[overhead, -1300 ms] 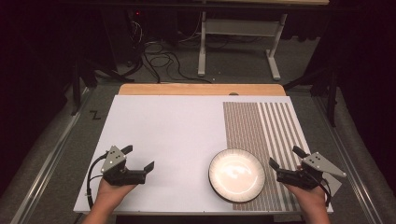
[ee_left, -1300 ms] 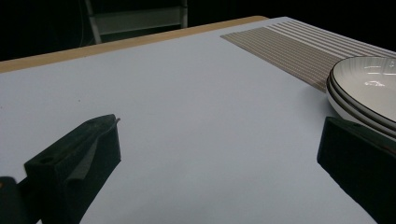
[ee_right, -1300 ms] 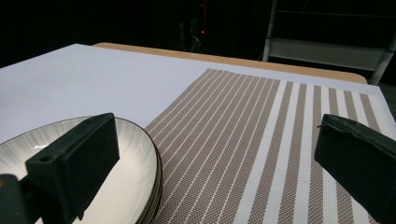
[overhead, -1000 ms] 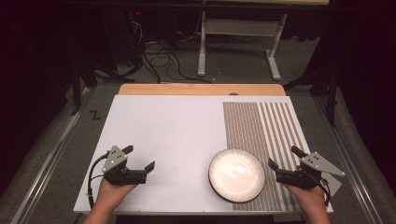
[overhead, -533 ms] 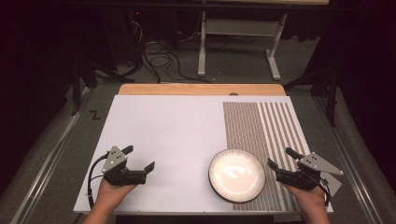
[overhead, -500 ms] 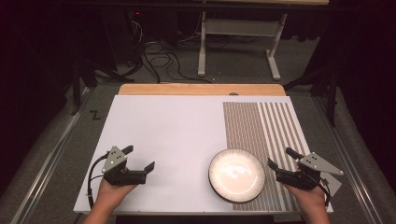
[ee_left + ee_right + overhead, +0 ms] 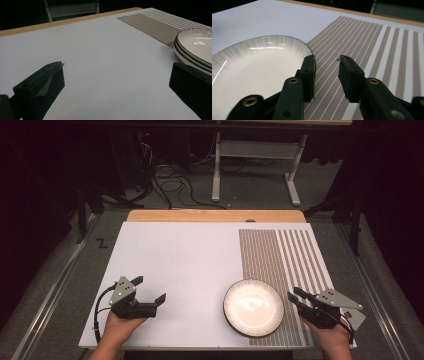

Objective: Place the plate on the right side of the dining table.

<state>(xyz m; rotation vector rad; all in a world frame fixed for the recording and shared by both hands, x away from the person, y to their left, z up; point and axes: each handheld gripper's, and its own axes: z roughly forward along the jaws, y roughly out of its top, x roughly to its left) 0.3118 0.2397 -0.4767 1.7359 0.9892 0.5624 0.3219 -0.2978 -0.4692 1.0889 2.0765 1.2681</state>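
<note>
A white plate (image 7: 253, 307) with a dark rim sits near the table's front edge, partly on a brown striped mat (image 7: 295, 255). In the left gripper view the plate (image 7: 197, 47) looks like two stacked rims. My right gripper (image 7: 294, 293) is just right of the plate, open by a narrow gap with nothing between its jaws. In the right gripper view, the right gripper (image 7: 327, 60) has its left jaw over the plate (image 7: 254, 70) at the rim and its right jaw over the mat (image 7: 372, 45). My left gripper (image 7: 148, 289) rests at the front left, wide open and empty; in its own view the left gripper (image 7: 117, 67) points at bare white table.
The white tabletop (image 7: 185, 260) has a wooden strip (image 7: 215, 216) along its far edge. Behind the table stand a metal frame (image 7: 255, 150) and loose cables (image 7: 170, 175) on the dark floor.
The right gripper's jaws have drawn closer together beside the plate's right rim. The left gripper and the plate have stayed put.
</note>
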